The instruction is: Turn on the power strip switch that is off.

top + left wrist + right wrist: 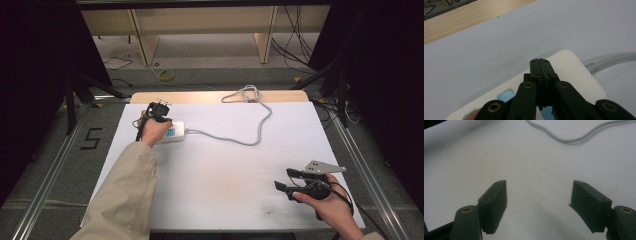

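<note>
White power strip (571, 75) lies under, perhaps touching, closed left hand-held gripper (540, 65).

A white surface (215, 170) covers most of a wooden tabletop, whose bare wood edge (200, 96) shows along the far side. A white power strip (176, 132) lies on the surface near its far left. Its grey cord (260, 125) runs right, curves back, and coils at the far edge.
</note>
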A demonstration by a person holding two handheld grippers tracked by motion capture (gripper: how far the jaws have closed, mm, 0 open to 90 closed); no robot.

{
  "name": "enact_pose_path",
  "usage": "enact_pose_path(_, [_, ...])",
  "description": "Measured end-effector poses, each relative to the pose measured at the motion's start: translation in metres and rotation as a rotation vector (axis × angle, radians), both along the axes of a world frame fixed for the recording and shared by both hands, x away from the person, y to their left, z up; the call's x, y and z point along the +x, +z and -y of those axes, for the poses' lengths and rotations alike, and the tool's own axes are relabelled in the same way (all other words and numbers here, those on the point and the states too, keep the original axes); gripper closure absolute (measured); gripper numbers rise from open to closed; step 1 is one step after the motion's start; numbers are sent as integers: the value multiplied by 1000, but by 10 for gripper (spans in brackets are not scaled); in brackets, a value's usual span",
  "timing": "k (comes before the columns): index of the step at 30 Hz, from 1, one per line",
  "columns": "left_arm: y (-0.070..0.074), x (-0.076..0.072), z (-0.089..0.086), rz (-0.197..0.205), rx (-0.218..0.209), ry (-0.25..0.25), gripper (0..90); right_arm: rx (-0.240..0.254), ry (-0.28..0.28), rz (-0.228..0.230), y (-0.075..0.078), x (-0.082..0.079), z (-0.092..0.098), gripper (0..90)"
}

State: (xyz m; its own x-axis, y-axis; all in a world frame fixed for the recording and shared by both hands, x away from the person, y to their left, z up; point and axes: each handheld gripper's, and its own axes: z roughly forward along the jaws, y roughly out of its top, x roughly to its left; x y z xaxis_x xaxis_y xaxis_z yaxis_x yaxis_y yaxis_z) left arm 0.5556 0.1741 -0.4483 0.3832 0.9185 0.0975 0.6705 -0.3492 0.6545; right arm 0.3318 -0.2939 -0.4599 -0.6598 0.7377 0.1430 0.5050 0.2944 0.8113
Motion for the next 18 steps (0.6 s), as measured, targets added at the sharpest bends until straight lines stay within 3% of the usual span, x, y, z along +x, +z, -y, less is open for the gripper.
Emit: enact_pose_path(18, [1,5,2,-23,10,6,899,5,-2,-1,0,0,0,297])
